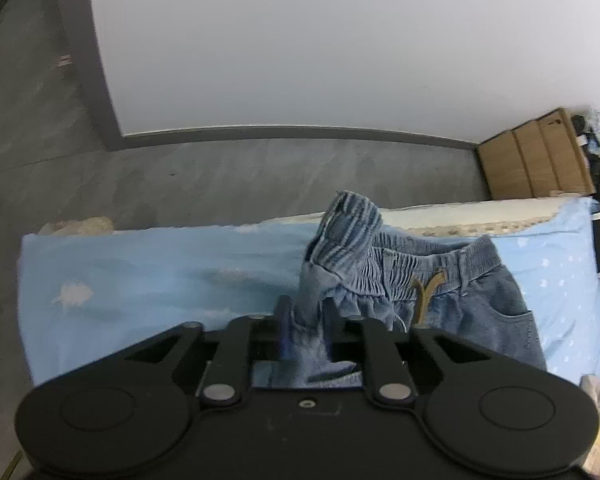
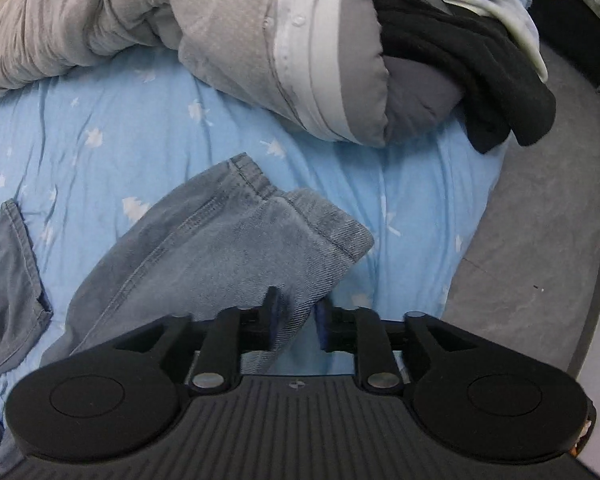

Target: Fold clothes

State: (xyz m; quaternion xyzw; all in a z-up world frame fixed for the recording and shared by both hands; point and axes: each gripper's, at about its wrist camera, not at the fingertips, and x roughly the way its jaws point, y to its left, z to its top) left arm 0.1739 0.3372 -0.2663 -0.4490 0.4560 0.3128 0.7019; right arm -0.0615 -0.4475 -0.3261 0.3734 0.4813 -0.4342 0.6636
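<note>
A pair of blue denim trousers [image 1: 460, 280] with an elastic waistband and a tan drawstring lies on a light blue bedsheet [image 1: 140, 272]. My left gripper [image 1: 306, 312] is shut on the waistband corner, which stands up bunched between the fingers. In the right wrist view the trouser legs [image 2: 220, 240] lie on the sheet with the hems pointing away. My right gripper [image 2: 296, 308] is shut on the edge of a leg near the hem.
A grey padded duvet [image 2: 220, 40] lies bunched at the far side of the bed. A black garment [image 2: 480, 68] lies over its right end. A grey floor [image 1: 180, 168], a white wall and a wooden cabinet [image 1: 536, 160] lie beyond the bed edge.
</note>
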